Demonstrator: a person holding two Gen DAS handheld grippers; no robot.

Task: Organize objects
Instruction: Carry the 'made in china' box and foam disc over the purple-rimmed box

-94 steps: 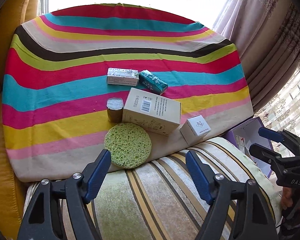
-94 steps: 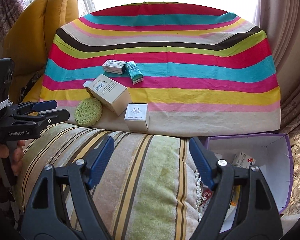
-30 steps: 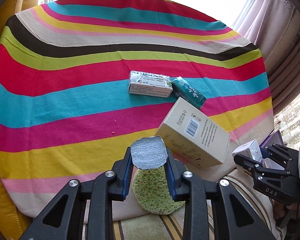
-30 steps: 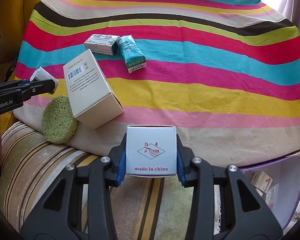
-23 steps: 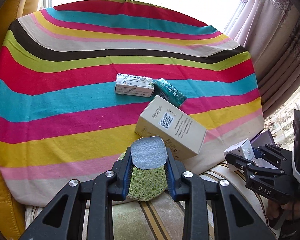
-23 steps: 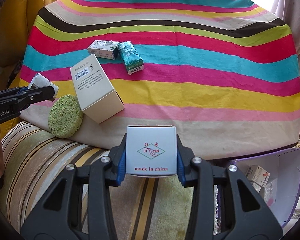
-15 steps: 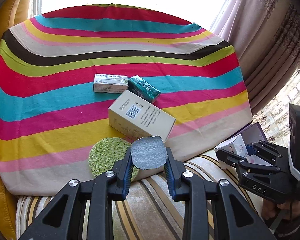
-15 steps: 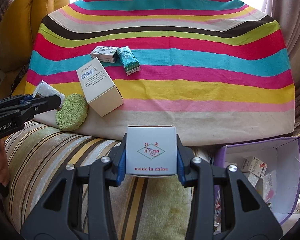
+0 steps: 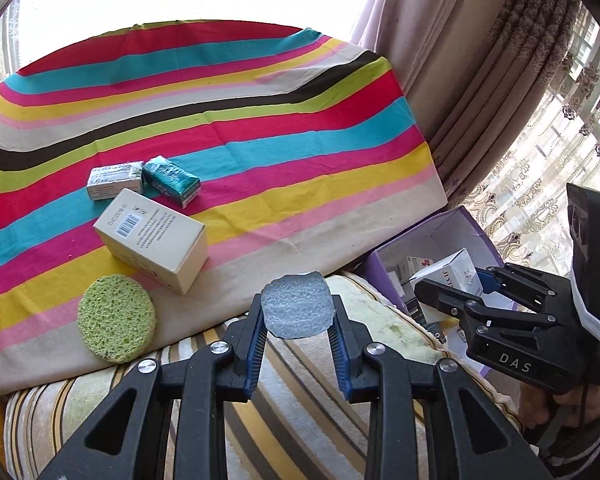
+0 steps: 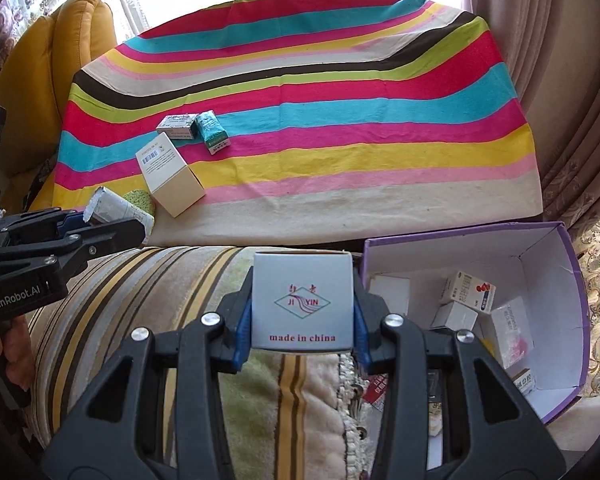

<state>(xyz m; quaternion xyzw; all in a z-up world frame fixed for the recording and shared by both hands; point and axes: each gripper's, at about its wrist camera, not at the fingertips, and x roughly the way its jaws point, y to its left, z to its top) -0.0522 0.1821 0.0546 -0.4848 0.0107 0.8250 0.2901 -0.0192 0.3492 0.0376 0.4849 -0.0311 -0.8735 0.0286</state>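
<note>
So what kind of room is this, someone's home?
Most likely a living room in a home: a yellow armchair beside a bright window, patterned curtains, and a striped cloth spread over soft furniture, with a striped cushion in front.

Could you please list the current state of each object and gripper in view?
left gripper: shut on foil-wrapped block
right gripper: shut on white cube box
purple box: open, small boxes inside
beige carton: lying flat on cloth
green sponge: lying flat
</note>
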